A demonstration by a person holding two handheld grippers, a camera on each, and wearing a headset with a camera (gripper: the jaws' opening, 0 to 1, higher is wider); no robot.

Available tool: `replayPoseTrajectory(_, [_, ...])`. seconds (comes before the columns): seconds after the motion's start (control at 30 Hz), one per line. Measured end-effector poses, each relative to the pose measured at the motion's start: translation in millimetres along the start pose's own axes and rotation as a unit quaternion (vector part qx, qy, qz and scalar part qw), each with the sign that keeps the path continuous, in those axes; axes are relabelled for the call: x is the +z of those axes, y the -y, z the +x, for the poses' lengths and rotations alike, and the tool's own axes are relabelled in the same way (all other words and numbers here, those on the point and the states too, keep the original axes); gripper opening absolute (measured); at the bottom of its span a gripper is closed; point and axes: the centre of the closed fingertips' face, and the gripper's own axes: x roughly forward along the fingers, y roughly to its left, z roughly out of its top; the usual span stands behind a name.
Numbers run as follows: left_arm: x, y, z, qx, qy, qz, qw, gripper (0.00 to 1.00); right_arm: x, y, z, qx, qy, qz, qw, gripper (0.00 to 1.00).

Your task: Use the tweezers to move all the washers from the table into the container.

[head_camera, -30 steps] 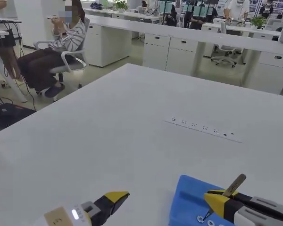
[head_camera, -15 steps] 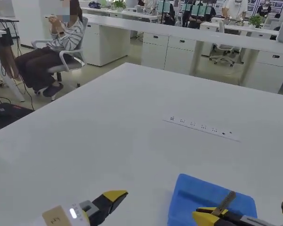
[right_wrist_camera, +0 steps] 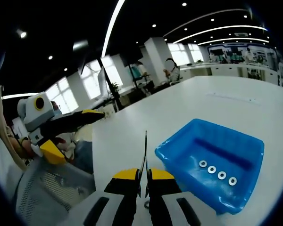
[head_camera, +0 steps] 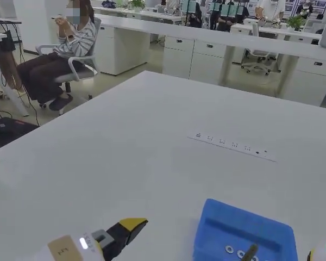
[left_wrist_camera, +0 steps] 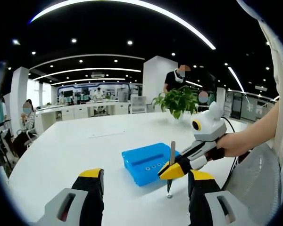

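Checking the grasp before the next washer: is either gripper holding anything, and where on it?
The right gripper is shut on the tweezers, pinching them about mid-length. The left gripper is open and empty.

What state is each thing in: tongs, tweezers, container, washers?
Left tongs: open, empty.
Right tongs: shut on the tweezers.
Tweezers: clamped, tips pointing down at the table.
Container: open-topped, standing on the table.
Four washers: inside the container, flat, in a row.
Loose washer: outside the container, at the tweezers' tips; gripped or not, cannot tell.
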Motion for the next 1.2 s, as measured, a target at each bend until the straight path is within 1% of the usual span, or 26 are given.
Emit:
replayPoseTrajectory(0.3, [-0.5,-0.3,0.7,-0.001,-0.001,0.001,1.0,0.73,-12.3,3.2,2.1,-0.003,-0.017,0.0,0.9999,0.04])
replayPoseTrajectory(0.47, [-0.1,-0.2,0.6,-0.001,-0.001,0.0,1.0,0.73,-16.3,4.8,2.8,-0.005,-0.02,0.002,0.9998,0.05])
replayPoseTrajectory(0.53, [-0.5,-0.1,0.5,-0.001,-0.002,0.001,1.0,0.73,-17.8,4.3,3.4,-0.004,-0.022,0.0,0.9998,0.05])
replayPoseTrajectory(0.6, [-0.6,0.1,0.6,-0.001,-0.002,0.001,1.0,0.73,-22.8,4.5,4.0,-0.005,-0.032,-0.01,0.9994,0.04])
replayPoseTrajectory(0.63, [-0.8,0.1,0.5,-0.001,-0.003,0.002,1.0,0.73,-21.0,4.0,3.6,-0.005,-0.026,-0.009,0.9996,0.05])
replayPoseTrajectory(0.67, [-0.8,0.3,0.5,-0.001,-0.003,0.002,1.0,0.73,-21.0,3.8,3.6,-0.004,-0.026,-0.009,0.9996,0.04])
replayPoseTrajectory(0.83, [-0.2,0.8,0.6,-0.002,-0.002,0.001,1.0,0.73,-21.5,-1.2,3.9,0.0,-0.031,-0.036,0.9989,0.05])
replayPoseTrajectory(1.0, [-0.6,1.2,1.1,-0.003,-0.003,0.003,1.0,0.73,-23.5,-8.0,5.3,0.006,-0.038,-0.075,0.9965,0.05])
replayPoseTrajectory(1.07, [-0.7,1.3,1.2,-0.003,-0.004,0.004,1.0,0.73,-25.0,-12.0,6.1,0.01,-0.043,-0.102,0.9938,0.05])
replayPoseTrajectory(1.1, [-0.9,1.4,1.1,-0.004,-0.004,0.004,1.0,0.73,-26.2,-14.7,6.3,0.013,-0.046,-0.129,0.9905,0.05])
replayPoseTrajectory(1.13, [-1.0,1.5,1.1,-0.004,-0.004,0.004,1.0,0.73,-27.7,-17.4,6.7,0.017,-0.049,-0.145,0.988,0.05])
replayPoseTrajectory(1.17, [-1.1,1.5,1.1,-0.004,-0.004,0.005,1.0,0.73,-30.4,-22.3,6.8,0.025,-0.057,-0.183,0.9811,0.05])
replayPoseTrajectory(1.2, [-1.2,1.6,1.1,-0.005,-0.004,0.005,1.0,0.73,-32.3,-26.4,7.4,0.035,-0.06,-0.213,0.9746,0.05])
